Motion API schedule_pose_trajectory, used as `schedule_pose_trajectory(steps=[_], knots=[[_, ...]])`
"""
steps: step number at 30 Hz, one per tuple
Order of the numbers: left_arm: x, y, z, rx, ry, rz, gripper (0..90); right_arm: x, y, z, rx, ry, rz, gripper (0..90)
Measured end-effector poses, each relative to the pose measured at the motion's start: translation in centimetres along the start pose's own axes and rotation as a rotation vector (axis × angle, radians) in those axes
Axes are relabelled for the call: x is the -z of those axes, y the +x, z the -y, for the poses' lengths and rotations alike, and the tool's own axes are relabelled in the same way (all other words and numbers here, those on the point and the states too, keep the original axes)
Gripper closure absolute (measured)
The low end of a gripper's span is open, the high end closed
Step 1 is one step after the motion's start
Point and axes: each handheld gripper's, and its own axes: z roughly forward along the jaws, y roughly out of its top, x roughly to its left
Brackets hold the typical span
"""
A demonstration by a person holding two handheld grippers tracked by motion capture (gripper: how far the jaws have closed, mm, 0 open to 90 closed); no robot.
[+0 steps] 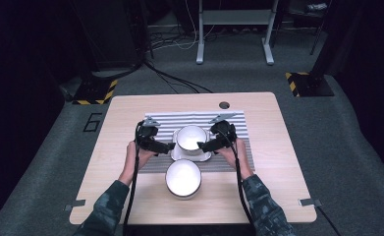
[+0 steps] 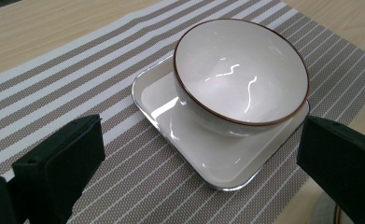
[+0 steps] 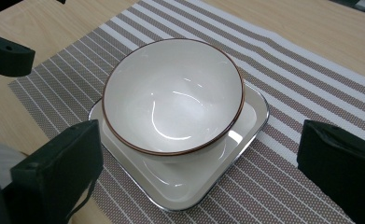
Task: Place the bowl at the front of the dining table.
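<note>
Bowl (image 1: 189,139) set on square plate (image 1: 203,157) at the striped mat's (image 1: 238,123) centre — left gripper (image 1: 169,146) at nine o'clock, right gripper (image 1: 201,146) at three, both gaping, empty — second bowl (image 1: 183,178) unplaced at six.

Second bowl (image 1: 183,178), striped placemat (image 1: 238,122), table (image 1: 278,162)

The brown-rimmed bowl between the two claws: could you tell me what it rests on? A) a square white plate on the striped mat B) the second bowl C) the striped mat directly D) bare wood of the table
A: the bowl sits on the square plate, which lies on the striped mat; both claws stand open beside it, nothing between their jaws.
</note>
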Motion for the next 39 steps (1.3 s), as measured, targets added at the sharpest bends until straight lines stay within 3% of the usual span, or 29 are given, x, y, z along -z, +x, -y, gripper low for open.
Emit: schedule_pose_trajectory(steps=[8, 20, 30, 39], knots=[[1.9, 0.1, 1.5, 0.000, -0.028, 0.007, 0.0, 1.9, 0.6, 0.5, 0.030, -0.031, 0.004, 0.0], [4.4, 0.5, 4.0, -0.002, -0.045, -0.019, 0.0, 3.8, 1.1, 1.5, 0.065, -0.048, 0.017, 0.0], [6.2, 0.8, 5.9, 0.017, -0.065, -0.046, 0.0, 5.8, 0.6, 3.2, 0.072, -0.060, 0.067, 0.1], [6.4, 1.1, 7.3, 0.043, -0.067, -0.058, 0.0, 7.5, -0.2, 5.4, 0.051, -0.071, 0.093, 0.1]])
